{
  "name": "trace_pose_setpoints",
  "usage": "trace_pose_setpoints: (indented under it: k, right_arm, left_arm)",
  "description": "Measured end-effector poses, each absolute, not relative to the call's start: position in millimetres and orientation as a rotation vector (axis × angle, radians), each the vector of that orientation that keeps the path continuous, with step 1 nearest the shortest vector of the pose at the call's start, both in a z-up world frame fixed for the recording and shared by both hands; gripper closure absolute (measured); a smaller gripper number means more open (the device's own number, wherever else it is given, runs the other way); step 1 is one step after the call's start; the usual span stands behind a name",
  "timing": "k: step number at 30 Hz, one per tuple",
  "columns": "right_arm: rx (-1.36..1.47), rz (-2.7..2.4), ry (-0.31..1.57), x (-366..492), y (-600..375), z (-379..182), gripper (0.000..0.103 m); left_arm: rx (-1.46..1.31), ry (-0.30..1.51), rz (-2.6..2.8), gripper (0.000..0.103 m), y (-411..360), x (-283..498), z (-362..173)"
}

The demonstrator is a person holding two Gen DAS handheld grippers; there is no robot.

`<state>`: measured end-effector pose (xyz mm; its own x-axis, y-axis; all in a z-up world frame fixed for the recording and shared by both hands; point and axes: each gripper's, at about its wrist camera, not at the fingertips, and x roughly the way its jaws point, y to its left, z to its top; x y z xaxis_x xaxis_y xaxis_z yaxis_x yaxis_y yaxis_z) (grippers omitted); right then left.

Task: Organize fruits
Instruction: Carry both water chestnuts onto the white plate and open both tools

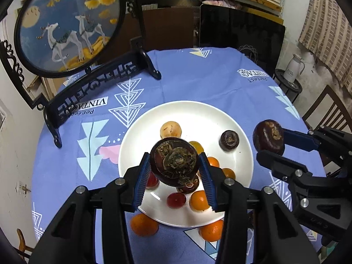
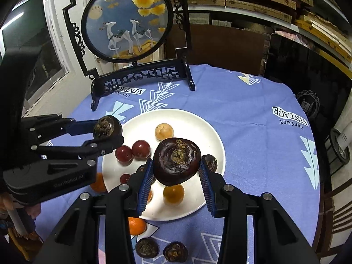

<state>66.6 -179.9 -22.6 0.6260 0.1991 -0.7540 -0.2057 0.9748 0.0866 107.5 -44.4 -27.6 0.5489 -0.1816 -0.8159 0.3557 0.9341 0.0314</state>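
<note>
Left wrist view: the left gripper [image 1: 175, 165] has its blue pads clamped on a dark water chestnut [image 1: 175, 161], held above a white plate [image 1: 220, 118] of oranges and red fruits on a purple tablecloth [image 1: 198, 77]. At right, the right gripper [image 1: 269, 142] pinches a second chestnut [image 1: 268, 136].

Right wrist view: the right gripper's fingers grip that chestnut over the plate; two more chestnuts [image 2: 147, 247] lie on the cloth.
</note>
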Motion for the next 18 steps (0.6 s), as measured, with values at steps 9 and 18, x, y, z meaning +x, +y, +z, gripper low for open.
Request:
trace_pose_setpoints:
  k: [9,18]
  right_arm:
    - [-0.023,0.226,0.882,82,-176,-29,0.061]
    - [-0.024,0.222,0.903,92,-177,-38,0.061]
  left_arm:
    - [0.191,0.963,-0.301,0.060,-45,125,-38]
    - [0.195,0.988,-0.293,0.060,-47,136,-50]
